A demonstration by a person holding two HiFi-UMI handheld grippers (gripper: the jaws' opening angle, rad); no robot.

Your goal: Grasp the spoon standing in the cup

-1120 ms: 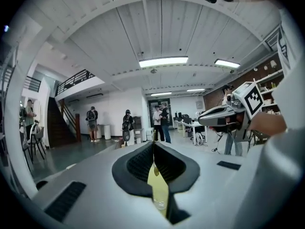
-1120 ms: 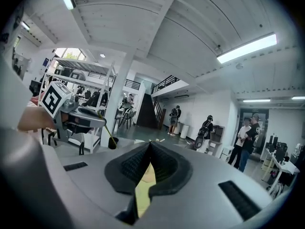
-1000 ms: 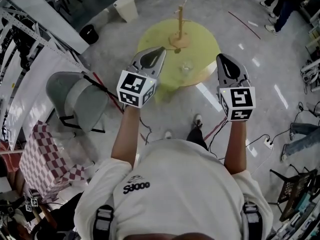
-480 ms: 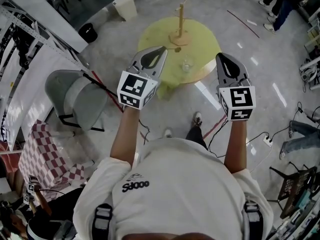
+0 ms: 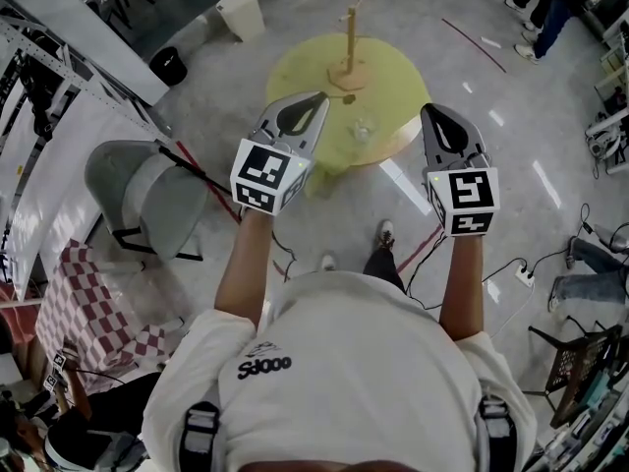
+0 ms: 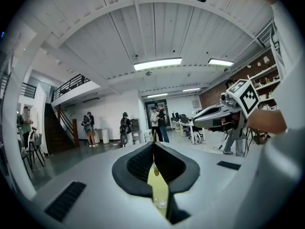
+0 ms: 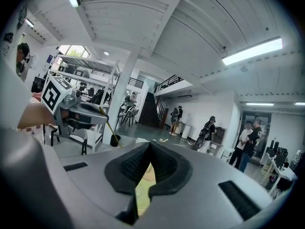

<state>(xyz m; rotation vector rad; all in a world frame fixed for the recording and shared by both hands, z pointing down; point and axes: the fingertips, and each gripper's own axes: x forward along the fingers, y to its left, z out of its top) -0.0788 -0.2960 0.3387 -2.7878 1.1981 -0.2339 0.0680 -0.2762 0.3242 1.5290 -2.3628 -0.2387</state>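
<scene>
"SJ000" on white shirt (image 5: 346, 377) (letters partly unclear)

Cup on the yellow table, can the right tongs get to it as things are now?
Probably yes. The cup stands alone near the front edge of the table, the wooden stand behind it, nothing between it and the right tongs. Those are shut, though, and would need to open first.
</scene>
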